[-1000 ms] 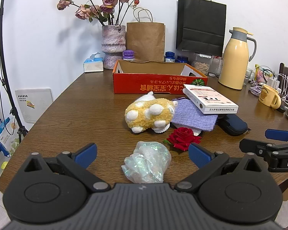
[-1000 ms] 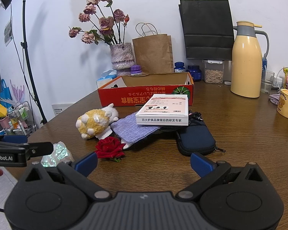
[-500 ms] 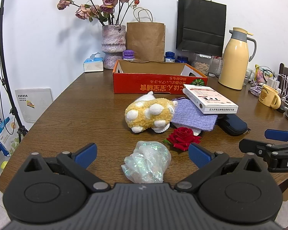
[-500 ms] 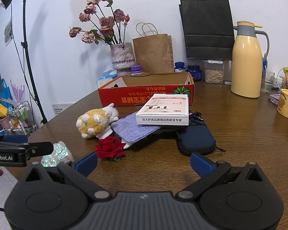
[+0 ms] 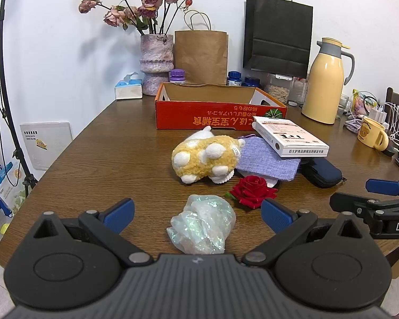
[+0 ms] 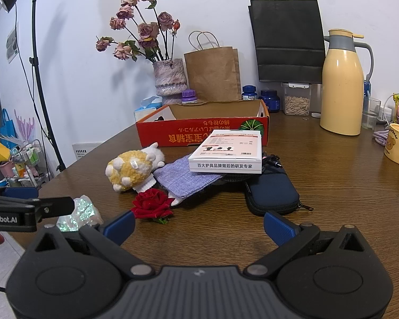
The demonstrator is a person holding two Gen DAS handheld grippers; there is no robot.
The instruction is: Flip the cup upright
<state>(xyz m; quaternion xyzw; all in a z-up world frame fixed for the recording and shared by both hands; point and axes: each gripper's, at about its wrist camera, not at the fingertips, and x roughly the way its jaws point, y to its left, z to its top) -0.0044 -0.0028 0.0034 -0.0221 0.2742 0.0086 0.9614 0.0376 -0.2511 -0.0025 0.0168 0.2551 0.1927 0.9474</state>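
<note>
A yellow mug (image 5: 371, 135) with a bear print stands mouth-up at the table's far right, also seen as the mug (image 6: 397, 143) in the right wrist view. A white ribbed cup-like piece (image 6: 146, 185) pokes out from under the yellow plush toy (image 5: 204, 156), mostly hidden. My left gripper (image 5: 198, 211) is open near the front edge, with a crumpled iridescent plastic lump (image 5: 202, 226) lying between its fingers, untouched. My right gripper (image 6: 198, 224) is open over bare wood, behind a red rose (image 6: 151, 204).
A purple cloth (image 5: 266, 160), a white box (image 5: 290, 139), a dark zip case (image 5: 323, 171) and an orange carton (image 5: 218, 111) fill the middle. A yellow thermos (image 5: 324, 82), vase (image 5: 155, 61), bags and jars line the back. Cables lie beside the mug.
</note>
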